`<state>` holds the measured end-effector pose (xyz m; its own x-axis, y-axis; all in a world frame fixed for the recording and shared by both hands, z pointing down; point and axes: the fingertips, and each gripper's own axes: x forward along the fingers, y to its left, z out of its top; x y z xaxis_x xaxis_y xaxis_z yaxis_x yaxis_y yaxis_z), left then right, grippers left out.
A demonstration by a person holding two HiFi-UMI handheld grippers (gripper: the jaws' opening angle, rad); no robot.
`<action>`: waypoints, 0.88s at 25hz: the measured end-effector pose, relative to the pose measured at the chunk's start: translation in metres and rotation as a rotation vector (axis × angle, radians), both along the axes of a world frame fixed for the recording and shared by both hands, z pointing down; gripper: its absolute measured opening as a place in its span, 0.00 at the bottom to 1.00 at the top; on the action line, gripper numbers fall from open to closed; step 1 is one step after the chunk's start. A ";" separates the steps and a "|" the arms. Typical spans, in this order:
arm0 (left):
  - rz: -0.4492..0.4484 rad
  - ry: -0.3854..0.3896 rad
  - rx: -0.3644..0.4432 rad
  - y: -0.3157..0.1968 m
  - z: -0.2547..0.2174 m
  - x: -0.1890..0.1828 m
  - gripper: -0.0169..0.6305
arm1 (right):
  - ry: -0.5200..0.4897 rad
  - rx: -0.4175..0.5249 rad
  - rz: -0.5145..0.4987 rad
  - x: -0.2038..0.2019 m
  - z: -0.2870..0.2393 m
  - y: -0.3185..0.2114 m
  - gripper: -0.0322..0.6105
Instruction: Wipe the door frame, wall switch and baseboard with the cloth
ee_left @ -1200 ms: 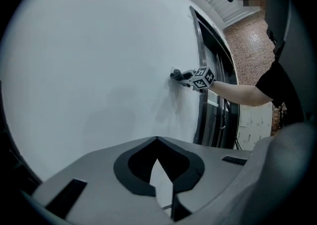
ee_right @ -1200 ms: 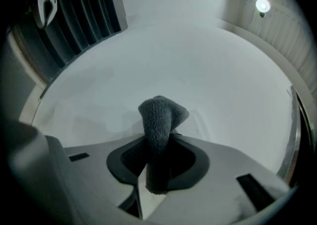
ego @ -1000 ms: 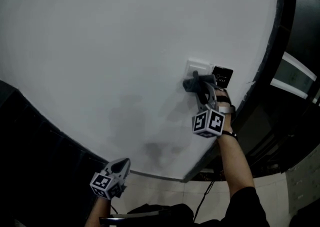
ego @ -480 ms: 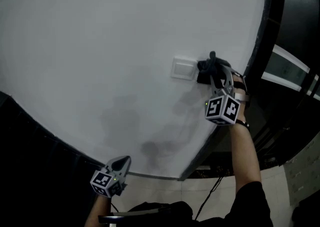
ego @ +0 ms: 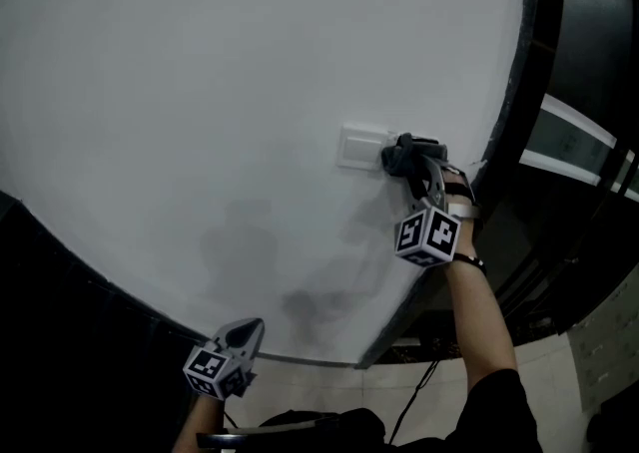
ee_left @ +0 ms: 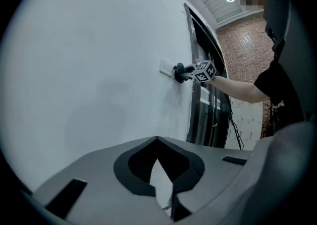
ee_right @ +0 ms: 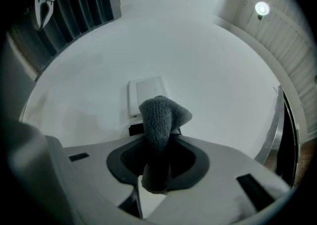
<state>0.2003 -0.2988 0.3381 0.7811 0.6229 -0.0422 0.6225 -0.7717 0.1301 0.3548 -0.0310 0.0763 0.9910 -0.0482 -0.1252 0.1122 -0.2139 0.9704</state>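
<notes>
Right tongs [ego: 401, 156]: clamped on the cloth [ee_right: 158, 117].
Cloth: pressed against the switch [ego: 361, 147]'s right edge, on the wall [ego: 200, 92].
Change: the cloth has slid back left onto the switch.
Meaning: probably mid-wipe on the switch; door frame [ego: 519, 92] likely comes later.
Left tongs [ego: 251, 325]: closed, empty, hanging low.

Dim, even light leaves the plain white wall [ego: 200, 92] grey, with soft smudged shadows toward its lower edge. A round ceiling lamp [ee_right: 262, 8] glares. The 2 gripper views bend strongly, corners black; the dark grey terry cloth [ee_right: 161, 120] looks crisp.
</notes>
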 end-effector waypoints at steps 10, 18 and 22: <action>-0.021 0.000 -0.010 -0.007 0.000 0.000 0.01 | -0.061 0.004 -0.017 -0.001 0.032 -0.007 0.19; -0.040 -0.005 -0.006 -0.016 0.004 -0.009 0.01 | -0.118 0.157 -0.078 -0.003 0.046 -0.010 0.19; -0.058 -0.007 -0.008 -0.023 0.004 -0.013 0.01 | -0.233 0.451 -0.297 -0.020 0.037 -0.050 0.19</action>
<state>0.1873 -0.3219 0.3422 0.8163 0.5762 -0.0412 0.5756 -0.8055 0.1410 0.3350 -0.0808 0.1129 0.9470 -0.3206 0.0221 -0.2214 -0.6010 0.7680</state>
